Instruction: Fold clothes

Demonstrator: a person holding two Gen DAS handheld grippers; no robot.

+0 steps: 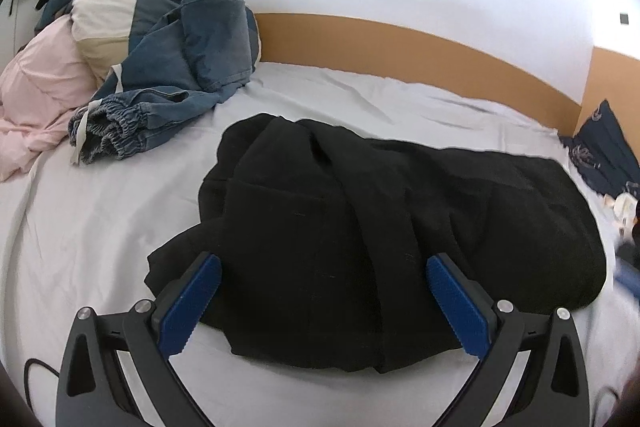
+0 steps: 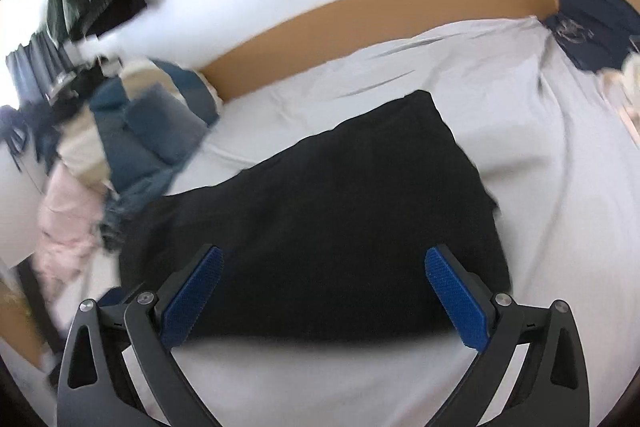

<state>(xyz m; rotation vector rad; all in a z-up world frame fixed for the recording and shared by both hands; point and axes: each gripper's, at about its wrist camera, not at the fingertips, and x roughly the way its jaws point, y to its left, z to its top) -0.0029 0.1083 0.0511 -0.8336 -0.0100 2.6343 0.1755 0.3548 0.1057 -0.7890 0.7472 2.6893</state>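
Garment (image 1: 360,227) black, on bed | left claw (image 1: 324,267) above, spread, empty

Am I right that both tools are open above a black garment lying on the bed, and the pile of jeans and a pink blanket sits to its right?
Not quite. The pile of jeans and the pink blanket sit to the left of the black garment, as the left wrist view shows. The rest holds: the left tool and right tool are both open above it on the bed.
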